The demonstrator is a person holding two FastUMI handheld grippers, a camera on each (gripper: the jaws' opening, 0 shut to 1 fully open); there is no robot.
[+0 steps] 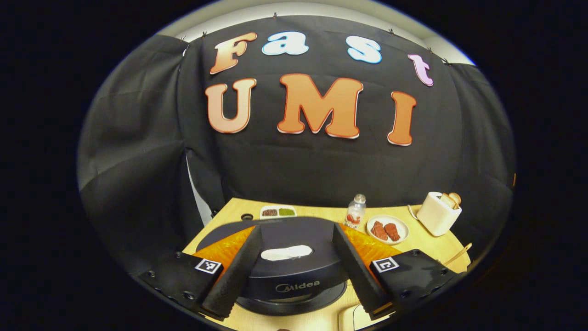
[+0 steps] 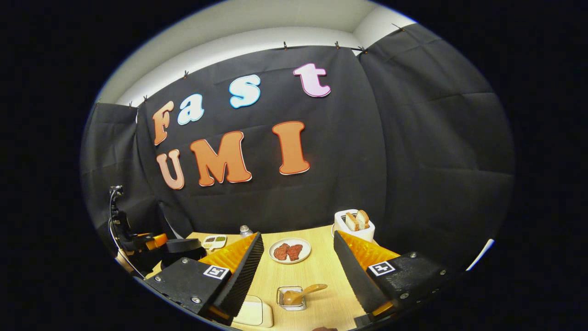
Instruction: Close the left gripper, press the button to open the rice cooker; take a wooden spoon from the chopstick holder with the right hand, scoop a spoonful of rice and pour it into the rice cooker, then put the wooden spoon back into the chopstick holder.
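Left gripper [image 1: 297, 271]: two long ribbed fingers [image 1: 234, 271], wedge-shaped, backed by glossy orange panels [image 1: 220, 250]. Black mounting blocks sit at five and seven o'clock, each with silver screws and a square black-and-white marker tag [image 1: 209, 265]. Right gripper [image 2: 298, 276] is built the same: ribbed fingers, orange panels, tagged blocks [image 2: 385, 268].
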